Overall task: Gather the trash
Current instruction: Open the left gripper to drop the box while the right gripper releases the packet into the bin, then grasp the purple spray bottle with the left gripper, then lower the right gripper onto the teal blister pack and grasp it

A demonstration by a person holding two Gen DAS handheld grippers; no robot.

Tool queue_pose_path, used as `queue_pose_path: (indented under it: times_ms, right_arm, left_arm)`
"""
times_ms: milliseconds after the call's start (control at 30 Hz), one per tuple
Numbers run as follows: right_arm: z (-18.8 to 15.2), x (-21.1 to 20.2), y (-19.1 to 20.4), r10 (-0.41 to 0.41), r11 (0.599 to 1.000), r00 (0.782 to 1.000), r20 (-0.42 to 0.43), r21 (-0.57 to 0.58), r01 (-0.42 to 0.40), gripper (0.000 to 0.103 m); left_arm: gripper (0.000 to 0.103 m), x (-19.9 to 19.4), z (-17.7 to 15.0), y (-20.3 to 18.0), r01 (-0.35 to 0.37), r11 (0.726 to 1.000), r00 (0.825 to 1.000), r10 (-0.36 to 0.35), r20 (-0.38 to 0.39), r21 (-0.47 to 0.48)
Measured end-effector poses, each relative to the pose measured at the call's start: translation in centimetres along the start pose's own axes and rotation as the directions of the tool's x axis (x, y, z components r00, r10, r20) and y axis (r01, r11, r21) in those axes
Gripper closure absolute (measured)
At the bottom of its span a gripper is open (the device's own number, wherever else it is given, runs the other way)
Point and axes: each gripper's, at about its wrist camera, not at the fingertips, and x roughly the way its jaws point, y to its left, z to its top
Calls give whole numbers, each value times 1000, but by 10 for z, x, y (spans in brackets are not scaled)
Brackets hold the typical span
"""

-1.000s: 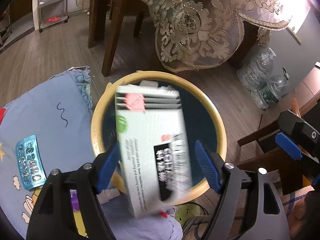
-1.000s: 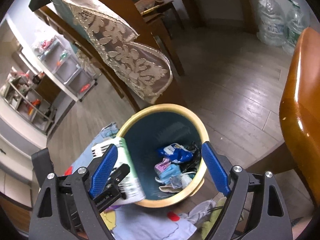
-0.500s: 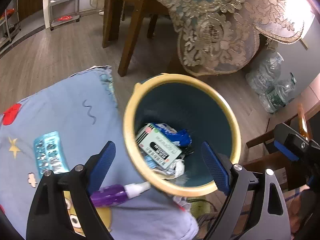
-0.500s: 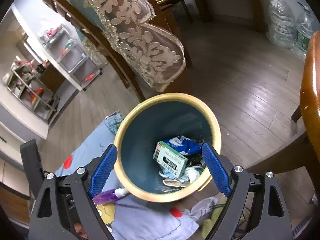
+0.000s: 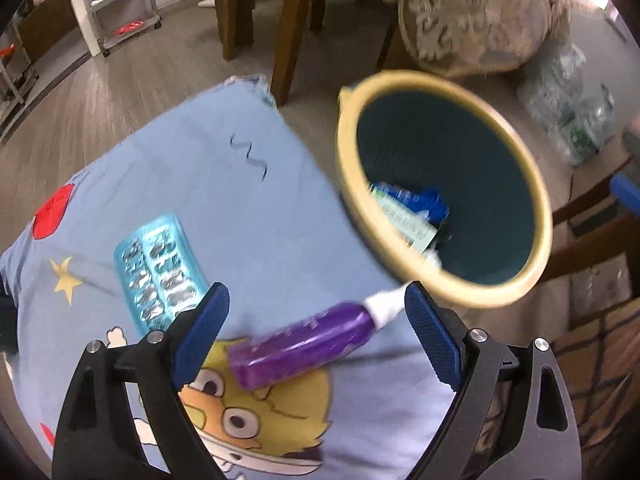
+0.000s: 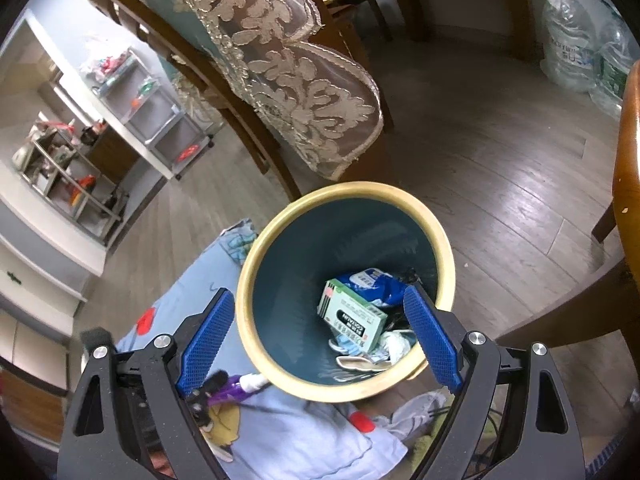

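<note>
- The left gripper (image 5: 312, 332) hangs wide apart and empty over the pale blue cartoon-print cushion (image 5: 224, 184); the purple plastic tube with a white cap (image 5: 308, 340) lies between its blue pads, cap pointing toward the bin; I cannot tell whether either pad touches it.
- The silver-blue foil blister pack (image 5: 160, 272) lies flat on the same cushion, just beside the left pad; both pieces look like trash not yet collected.
- The round bin with a cream rim and dark teal inside (image 6: 248, 280) stands against the cushion's edge; a pale green cardboard box (image 6: 352, 320), a blue wrapper (image 6: 380, 284) and crumpled white scraps sit at its bottom.
- The right gripper (image 6: 316, 340) is also spread wide, holding nothing, poised above the bin's mouth.
- Risks, as I judge them: the tube is smooth and round, so a pinch off its middle could squirt it sideways or roll it off the soft cushion; the cushion gives under pressure, so pressing down may tilt the tube; closing too near the blister pack could drag it along; the left view is blurred, so alignment is uncertain; a careless swing could knock the bin's rim and tip it.
</note>
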Motion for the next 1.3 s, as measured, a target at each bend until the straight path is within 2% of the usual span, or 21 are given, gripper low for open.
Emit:
queue_pose_path:
  times_ms: [167,300,400,500,667,833,900,1133,1300]
  right_arm:
    - [0,0,-1,7,1000,1000,-2,8,-7,16]
    - [0,-1,-2,11,1000,1000,-3,13,-10,16]
    - [1,-1,-2,14,1000,1000,-4,17,-14,16]
    - [1,-2,-3,17,1000,1000,-6,20,-16,16]
    - [1,-1,-3,19,1000,1000,-8,18,-19,16]
    - [0,-2,-1,19,1000,1000,-11,14,-19,16]
    - [-2,0,1,22,1000,1000,-18,7,-22,16]
    - [-12,12,19,38,998,997,-63,-51,-41,16]
    - [-26,28,50,55,983,991,-126,-165,-76,16]
  left_arm:
    - [15,16,-14,-10,-29,995,997,36,-70,99]
    - [16,25,-26,-20,-83,978,990,104,-99,192]
    - [18,31,-30,-25,-97,966,985,129,-119,240]
    - [27,33,-32,-28,-127,954,978,165,-124,273]
    - [41,31,-30,-32,-112,954,980,152,-126,278]
    - [67,29,-33,-37,-89,950,983,132,-129,299]
    - [69,25,-38,-37,-83,950,983,129,-133,302]
    - [69,1,-62,-10,-33,973,989,64,-133,228]
    - [69,-30,-77,40,-34,998,996,39,-79,58]
